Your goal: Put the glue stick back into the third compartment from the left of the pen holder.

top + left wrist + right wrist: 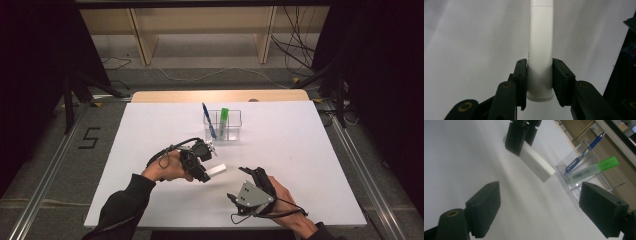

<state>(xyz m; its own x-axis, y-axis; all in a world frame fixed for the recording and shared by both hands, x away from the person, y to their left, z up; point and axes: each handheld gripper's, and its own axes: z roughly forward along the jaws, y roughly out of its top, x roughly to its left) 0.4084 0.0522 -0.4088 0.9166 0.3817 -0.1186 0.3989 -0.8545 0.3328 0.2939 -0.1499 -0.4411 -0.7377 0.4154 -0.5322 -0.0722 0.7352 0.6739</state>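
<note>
Gripping a white tube-shaped marker point(216, 170) near its capped end, the left gripper point(205, 172) sat just left of centre in the lower half of the high view, its two black pads pressed flat against the marker's sides. In the left gripper view the marker point(540, 50) ran straight up the middle of the frame from between the pads, with the white table point(469, 45) behind it. The marker's free end pointed toward the lower right of the high view, where the right gripper point(245, 175) waited near it but apart from it, its grey plate turned up and a hand wrapped around its body. That gripper's fingers point(485, 207) were spread wide with nothing between them; in the right gripper view they stood at the bottom left and bottom right corners, and the marker point(536, 167) hung in the upper middle of the frame, clamped at its far end by the left gripper point(520, 137). Whether the marker touched the tabletop or hung just above it, I could not tell. Farther back, above the centre of the high view, stood a clear plastic holder point(235, 132) with a blue pen point(208, 120) leaning in its left part and a green-capped highlighter point(223, 120) beside it. Dark sleeves came in from the bottom edge.
</note>
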